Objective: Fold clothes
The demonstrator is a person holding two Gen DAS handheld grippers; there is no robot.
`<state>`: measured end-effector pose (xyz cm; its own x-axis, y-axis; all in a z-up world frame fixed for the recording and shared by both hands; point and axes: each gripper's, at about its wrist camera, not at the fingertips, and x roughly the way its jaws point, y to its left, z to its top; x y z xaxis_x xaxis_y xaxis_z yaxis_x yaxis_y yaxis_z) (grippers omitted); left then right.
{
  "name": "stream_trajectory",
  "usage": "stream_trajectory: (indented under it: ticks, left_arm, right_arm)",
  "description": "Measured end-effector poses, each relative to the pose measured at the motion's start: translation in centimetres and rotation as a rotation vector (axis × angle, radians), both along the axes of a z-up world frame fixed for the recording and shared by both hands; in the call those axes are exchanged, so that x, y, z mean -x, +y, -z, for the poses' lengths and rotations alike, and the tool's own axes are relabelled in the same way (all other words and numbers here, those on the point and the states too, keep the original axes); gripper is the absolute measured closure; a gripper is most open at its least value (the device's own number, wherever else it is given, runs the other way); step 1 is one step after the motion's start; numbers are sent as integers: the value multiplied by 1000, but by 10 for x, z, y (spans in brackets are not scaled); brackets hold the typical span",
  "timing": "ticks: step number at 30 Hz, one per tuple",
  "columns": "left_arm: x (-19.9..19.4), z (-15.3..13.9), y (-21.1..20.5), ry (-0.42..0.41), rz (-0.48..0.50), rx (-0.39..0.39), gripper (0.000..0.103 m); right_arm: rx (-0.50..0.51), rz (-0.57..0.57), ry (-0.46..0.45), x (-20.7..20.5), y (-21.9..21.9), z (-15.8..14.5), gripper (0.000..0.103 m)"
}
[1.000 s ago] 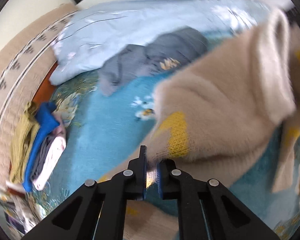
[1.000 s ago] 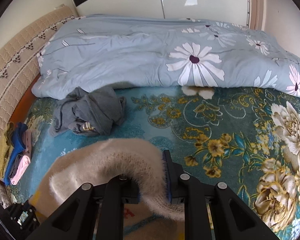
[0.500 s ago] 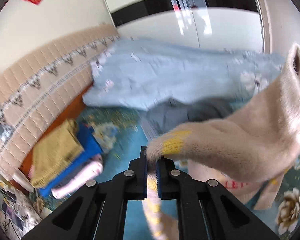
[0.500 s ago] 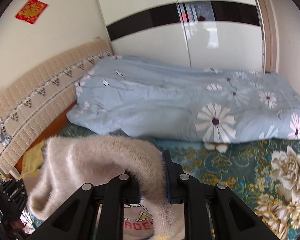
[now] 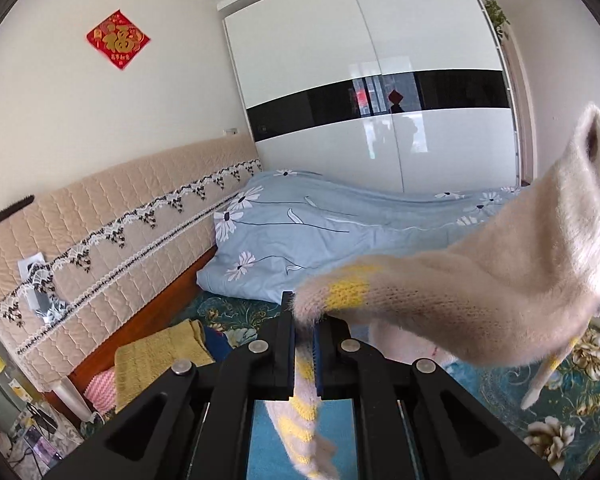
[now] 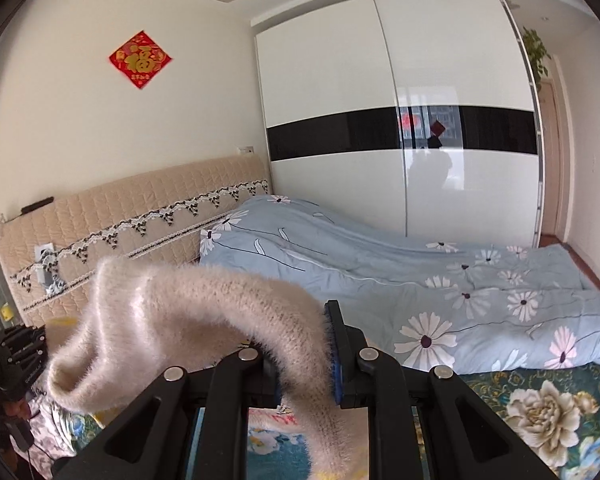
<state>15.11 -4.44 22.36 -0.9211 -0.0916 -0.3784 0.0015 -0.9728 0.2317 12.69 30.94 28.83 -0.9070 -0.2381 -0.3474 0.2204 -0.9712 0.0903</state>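
Left tool and right tool, both raised level, jaws clamped tight on fabric.

The sweater was fuzzy, long-napped knit, cream with yellow bands. The left tongs and right tongs were matt black plastic with small bright metal screws. The wardrobe had glossy white panels and a mirror-like black band. The duvet was smooth printed cotton-like cloth; the headboard cover was quilted beige fabric.

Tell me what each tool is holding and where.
Both hold the fuzzy beige sweater: left tool pinches a yellow-striped edge, right tool a plain thick fold.
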Motion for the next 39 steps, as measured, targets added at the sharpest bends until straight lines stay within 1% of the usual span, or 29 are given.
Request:
stream_trajectory:
  ticks: [4, 7, 8, 9, 13, 14, 16, 17, 19, 23, 26, 29, 35, 39]
  left_arm:
    - [-34, 0, 2, -25, 61, 21, 96]
    - [-61, -4, 0, -64, 137, 5, 96]
    - [-62, -3, -1, -88, 152, -5, 96]
    - [-63, -3, -1, -114, 165, -16, 96]
    - [-65, 1, -3, -217, 219, -60, 96]
    - [-66, 1, -4, -243, 232, -71, 96]
    - [-58, 21, 6, -296, 241, -42, 96]
    - [-52, 33, 11, -330, 244, -42, 96]
    - [-40, 59, 21, -399, 243, -41, 96]
    - [-16, 111, 37, -528, 216, -14, 96]
    - [7, 145, 40, -617, 188, -31, 96]
    - [27, 167, 38, -666, 152, -55, 96]
    - [73, 192, 29, -718, 98, -98, 96]
    - [109, 208, 23, -761, 65, -110, 96]
  right_arm:
    - [-42, -27, -4, -39, 4, -4, 85]
    - [-57, -57, -19, -69, 11, -8, 85]
    - [-66, -69, -29, -76, 13, -9, 85]
    - [-78, -81, -44, -82, 14, -8, 85]
    - [-159, -128, -166, -81, 16, 16, 85]
    - [-177, -139, -213, -74, 15, 30, 85]
    - [-210, -161, -306, -61, 12, 60, 85]
    - [-215, -169, -354, -52, 11, 80, 85]
    - [-212, -175, -435, -36, 12, 117, 85]
    - [-163, -156, -555, 0, 28, 174, 85]
    - [-130, -134, -608, 31, 35, 202, 85]
    - [-108, -116, -648, 57, 38, 222, 85]
    - [-21, -70, -710, 98, 45, 249, 85]
    - [34, -43, -755, 130, 49, 269, 85]
